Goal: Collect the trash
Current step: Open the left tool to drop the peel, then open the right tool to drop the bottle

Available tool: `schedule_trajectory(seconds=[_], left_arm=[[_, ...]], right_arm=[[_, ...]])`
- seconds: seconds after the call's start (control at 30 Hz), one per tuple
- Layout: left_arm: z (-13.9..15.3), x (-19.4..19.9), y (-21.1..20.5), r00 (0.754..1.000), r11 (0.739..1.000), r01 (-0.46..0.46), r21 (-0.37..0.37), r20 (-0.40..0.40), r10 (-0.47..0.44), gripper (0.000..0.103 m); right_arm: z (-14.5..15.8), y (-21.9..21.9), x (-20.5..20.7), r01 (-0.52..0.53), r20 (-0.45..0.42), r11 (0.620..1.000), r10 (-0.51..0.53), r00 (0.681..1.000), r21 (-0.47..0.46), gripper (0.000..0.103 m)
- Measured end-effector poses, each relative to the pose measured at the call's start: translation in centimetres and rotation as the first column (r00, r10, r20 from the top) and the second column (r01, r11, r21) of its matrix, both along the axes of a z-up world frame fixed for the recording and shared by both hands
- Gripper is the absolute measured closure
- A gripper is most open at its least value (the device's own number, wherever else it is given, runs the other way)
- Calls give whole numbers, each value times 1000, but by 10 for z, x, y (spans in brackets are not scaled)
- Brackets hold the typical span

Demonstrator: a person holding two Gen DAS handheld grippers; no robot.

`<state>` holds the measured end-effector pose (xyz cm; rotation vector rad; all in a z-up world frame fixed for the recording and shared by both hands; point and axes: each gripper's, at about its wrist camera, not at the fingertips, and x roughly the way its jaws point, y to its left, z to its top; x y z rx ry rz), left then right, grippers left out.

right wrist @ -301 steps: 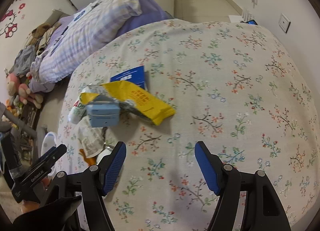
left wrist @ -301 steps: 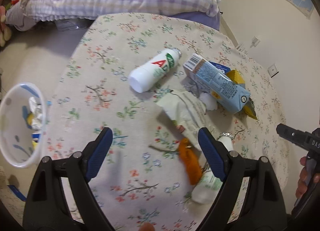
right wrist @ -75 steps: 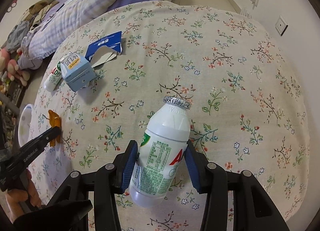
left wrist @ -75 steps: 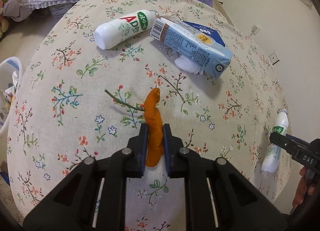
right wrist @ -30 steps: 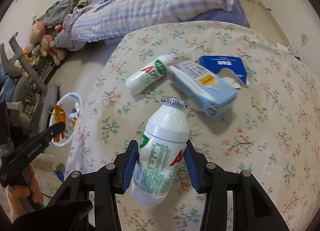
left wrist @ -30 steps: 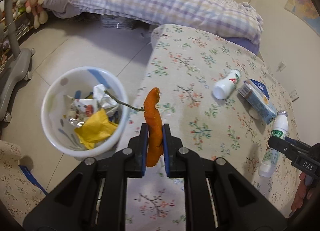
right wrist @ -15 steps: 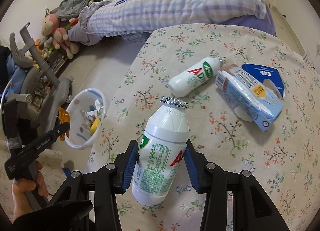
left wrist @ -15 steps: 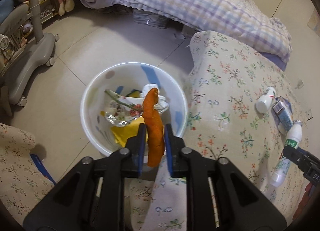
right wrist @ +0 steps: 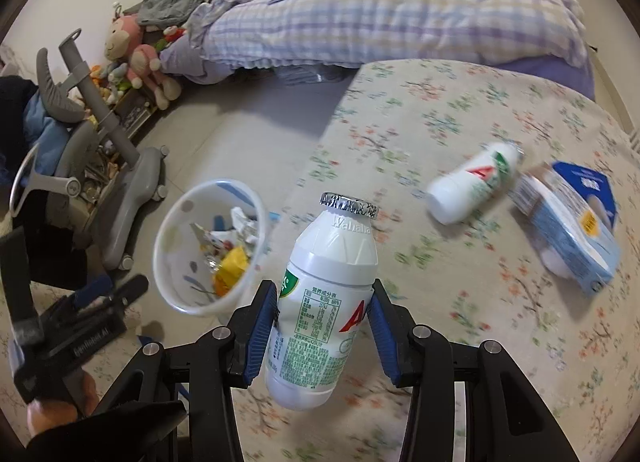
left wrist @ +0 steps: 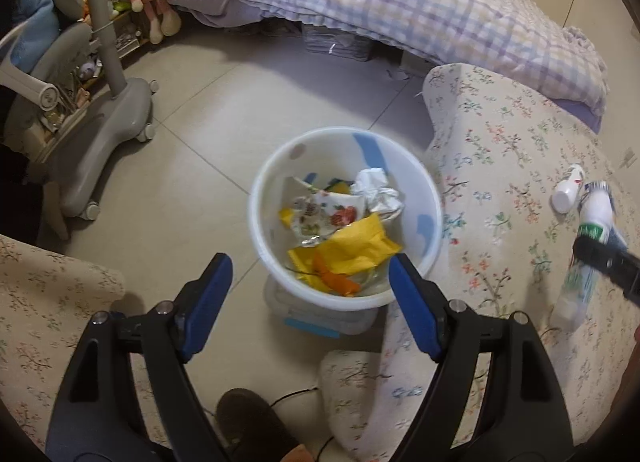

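My left gripper [left wrist: 308, 278] is open and empty above the near rim of the white trash bin [left wrist: 264, 230] on the floor. An orange peel [left wrist: 334, 280] lies inside the bin on yellow wrappers and crumpled paper. My right gripper [right wrist: 324, 310] is shut on a white drink bottle [right wrist: 328, 302] with a foil cap, held upright above the table's edge. The same bottle shows in the left wrist view [left wrist: 588, 246]. The bin [right wrist: 172, 262] is to the left in the right wrist view. A second white bottle [right wrist: 472, 186] and a blue carton [right wrist: 568, 238] lie on the floral tablecloth.
A grey wheeled chair base [left wrist: 100, 130] stands left of the bin on the tiled floor. A bed with a plaid cover [left wrist: 400, 10] is behind. A flat blue box [right wrist: 588, 186] lies past the carton. A floral cushioned seat [left wrist: 48, 302] is near left.
My left gripper has opened and dropped the orange peel into the bin. My right gripper has carried the bottle farther left toward the bin.
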<state>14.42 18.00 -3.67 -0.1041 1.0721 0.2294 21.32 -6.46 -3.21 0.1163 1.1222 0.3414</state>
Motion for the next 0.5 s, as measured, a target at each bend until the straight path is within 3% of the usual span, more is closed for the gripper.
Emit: schedule_trajectory(seconds=[0.13, 0.5], left_arm=[[-1, -4, 19, 998, 998, -56, 17, -13, 56, 22], [4, -10, 50, 984, 982, -179, -51, -8, 179, 22]], right_arm=[[-4, 36, 13, -35, -7, 999, 36, 999, 26, 56], [-24, 102, 44, -67, -31, 997, 68, 997, 42, 56]])
